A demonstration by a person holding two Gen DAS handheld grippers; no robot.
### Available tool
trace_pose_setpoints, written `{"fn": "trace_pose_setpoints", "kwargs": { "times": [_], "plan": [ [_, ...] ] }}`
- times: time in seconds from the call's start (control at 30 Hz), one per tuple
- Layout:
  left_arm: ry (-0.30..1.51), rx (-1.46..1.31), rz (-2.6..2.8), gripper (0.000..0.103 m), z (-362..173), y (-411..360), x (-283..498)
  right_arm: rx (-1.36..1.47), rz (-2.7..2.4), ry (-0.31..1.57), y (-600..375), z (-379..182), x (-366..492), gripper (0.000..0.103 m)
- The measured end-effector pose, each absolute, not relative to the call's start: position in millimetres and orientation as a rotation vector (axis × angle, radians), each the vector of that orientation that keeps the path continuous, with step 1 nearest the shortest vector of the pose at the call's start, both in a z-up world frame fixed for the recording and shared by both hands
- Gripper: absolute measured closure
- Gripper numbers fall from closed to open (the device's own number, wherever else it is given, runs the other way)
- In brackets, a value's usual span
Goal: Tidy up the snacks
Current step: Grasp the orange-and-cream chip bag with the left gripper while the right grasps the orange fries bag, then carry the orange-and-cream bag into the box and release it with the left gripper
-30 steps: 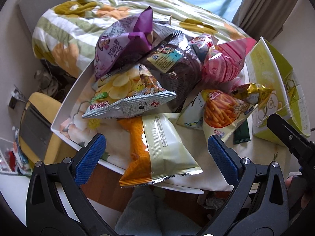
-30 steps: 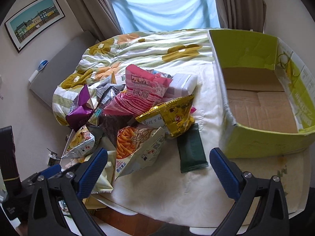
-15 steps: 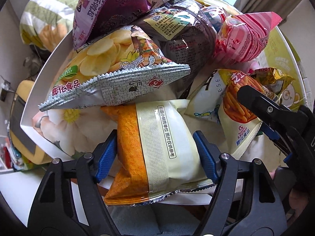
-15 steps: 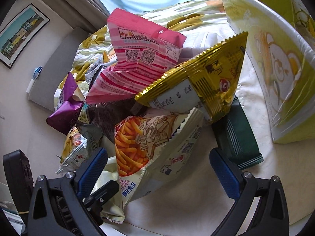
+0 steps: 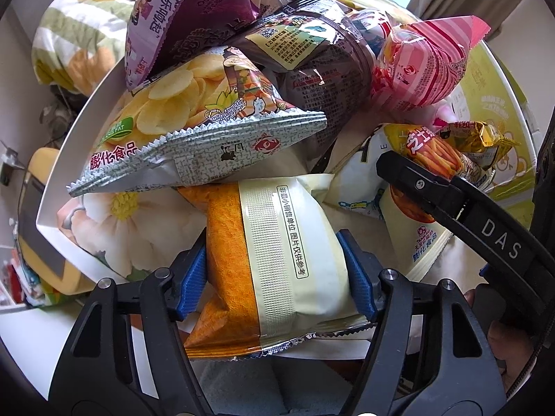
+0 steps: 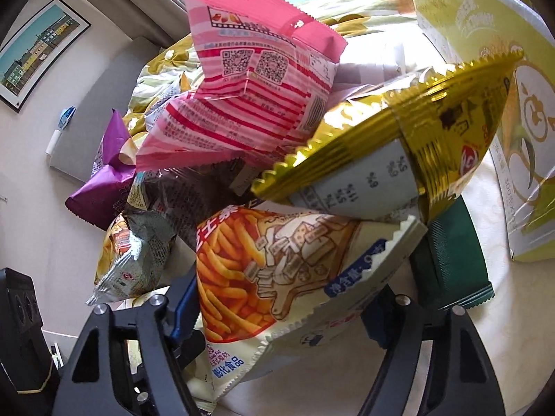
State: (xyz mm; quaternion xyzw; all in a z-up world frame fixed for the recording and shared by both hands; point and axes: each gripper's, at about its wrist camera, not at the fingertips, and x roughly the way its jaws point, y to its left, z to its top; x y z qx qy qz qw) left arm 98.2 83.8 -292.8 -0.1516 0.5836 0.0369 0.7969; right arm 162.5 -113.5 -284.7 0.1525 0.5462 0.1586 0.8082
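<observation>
Blue rubber pads of the left gripper [image 5: 275, 274] press both sides of a cream-and-orange foil snack pouch [image 5: 277, 260], which lies at the near edge of the white table [image 5: 66, 159] over a floral cloth [image 5: 114, 222]. Behind the pouch sits a heap of packets: a silver-edged chip bag printed with yellow crisps [image 5: 194, 131], a purple bag [image 5: 187, 10], a dark brown bag [image 5: 322, 69] and a pink striped bag [image 5: 426, 69]. The right gripper [image 6: 277, 315] has its jaws narrowed against a cream bag printed with orange fries [image 6: 277, 277], which fills the gap between them. A gold foil bag [image 6: 416, 152] leans over the fries bag, a dark green flat packet [image 6: 451, 263] lies to the right, and a yellow-green cardboard box [image 6: 492, 69] stands beyond.
</observation>
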Motion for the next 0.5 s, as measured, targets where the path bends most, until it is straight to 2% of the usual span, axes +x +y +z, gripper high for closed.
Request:
{"fn": "trace_pose_setpoints", "kwargs": {
  "times": [0.23, 0.5],
  "plan": [
    [1.229, -0.333, 0.07, 0.038, -280.8, 78.6, 87.3, 0.318, 0.341, 1.146, -119.8, -280.7, 151.8, 0.045],
    [1.19, -0.335, 0.064, 0.038, -256.1, 64.8, 65.0, 0.316, 0.359, 1.11, -124.9, -259.8, 132.6, 0.046]
  ]
}}
